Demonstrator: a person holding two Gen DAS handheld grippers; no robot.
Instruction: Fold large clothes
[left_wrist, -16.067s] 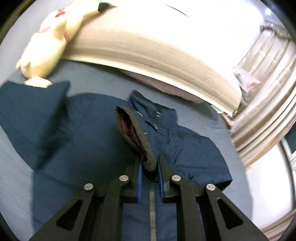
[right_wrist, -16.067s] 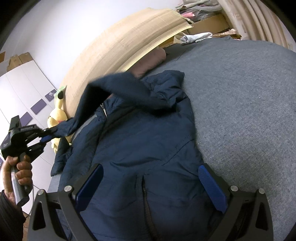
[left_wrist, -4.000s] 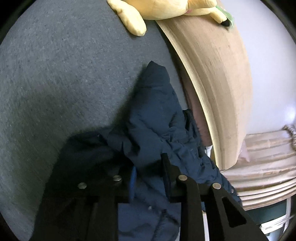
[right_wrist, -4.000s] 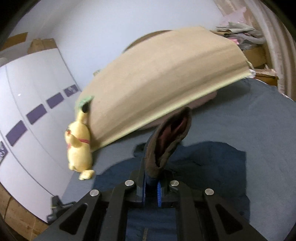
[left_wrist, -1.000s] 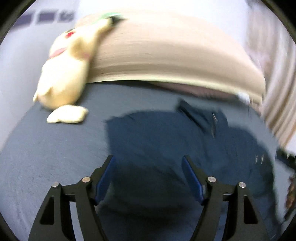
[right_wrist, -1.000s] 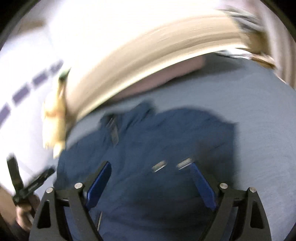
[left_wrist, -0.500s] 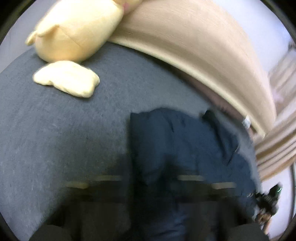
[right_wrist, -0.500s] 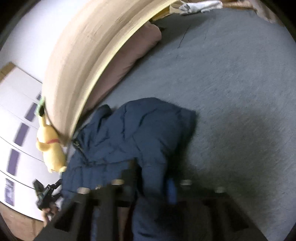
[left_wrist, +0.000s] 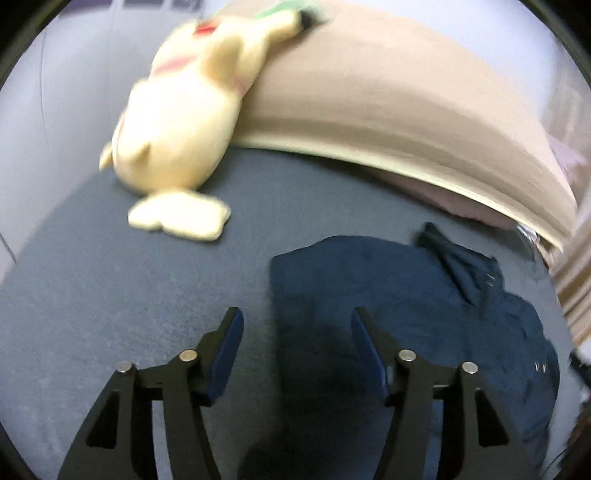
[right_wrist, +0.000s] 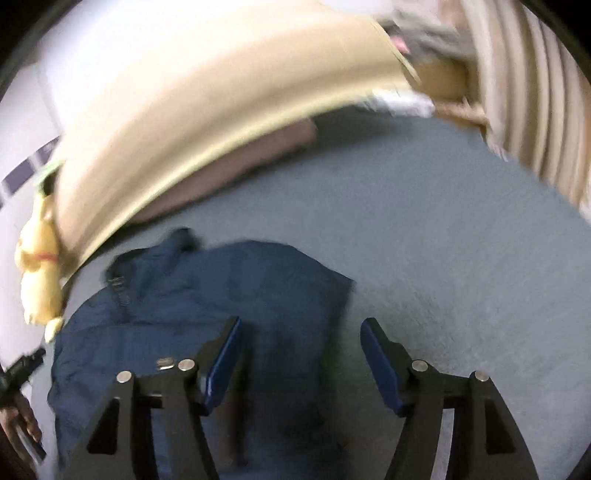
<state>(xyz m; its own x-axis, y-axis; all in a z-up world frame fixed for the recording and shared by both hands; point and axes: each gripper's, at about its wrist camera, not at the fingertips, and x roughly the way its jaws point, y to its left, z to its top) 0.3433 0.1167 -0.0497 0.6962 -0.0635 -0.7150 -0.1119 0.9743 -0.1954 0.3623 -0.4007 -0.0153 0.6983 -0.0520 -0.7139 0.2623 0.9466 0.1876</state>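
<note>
Jacket (left_wrist: 399, 306), dark navy and folded into a compact bundle, lies flat on the grey-blue bed (left_wrist: 110, 295), its collar toward 1 o'clock in the left wrist view. Left gripper (left_wrist: 297, 347) hangs above the bundle's left edge with its 2 blue-padded fingers spread wide, gripping nothing. Right gripper (right_wrist: 300, 354) is likewise spread and empty over the jacket's right edge. At 11 o'clock a yellow plush toy (left_wrist: 181, 122) leans against the tan headboard (left_wrist: 388, 99). No containers are visible; both views are motion-blurred.
</note>
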